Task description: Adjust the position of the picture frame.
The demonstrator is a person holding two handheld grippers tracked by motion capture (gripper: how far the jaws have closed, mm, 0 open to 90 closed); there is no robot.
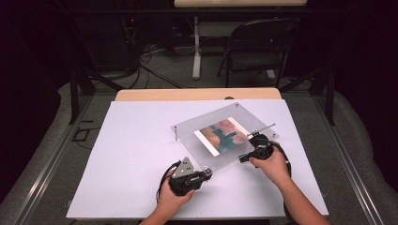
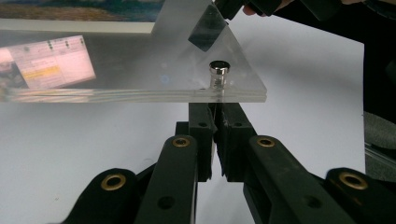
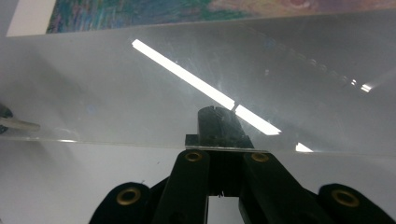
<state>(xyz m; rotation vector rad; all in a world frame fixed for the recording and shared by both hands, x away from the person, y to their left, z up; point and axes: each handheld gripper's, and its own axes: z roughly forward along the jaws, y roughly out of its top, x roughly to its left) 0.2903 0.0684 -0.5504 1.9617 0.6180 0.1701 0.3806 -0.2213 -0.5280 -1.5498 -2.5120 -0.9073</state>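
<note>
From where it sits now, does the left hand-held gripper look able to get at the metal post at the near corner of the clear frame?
Probably yes. The left hand-held gripper sits right under that corner of the clear frame, jaws shut, with the metal post just above them. Only the frame's edge lies between.

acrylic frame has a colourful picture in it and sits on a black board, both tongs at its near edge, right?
One thing is off: the board is white, not black, as the high view shows. The rest holds: the acrylic frame has a colourful picture in it, with the left tongs and right tongs at its near edge.
</note>
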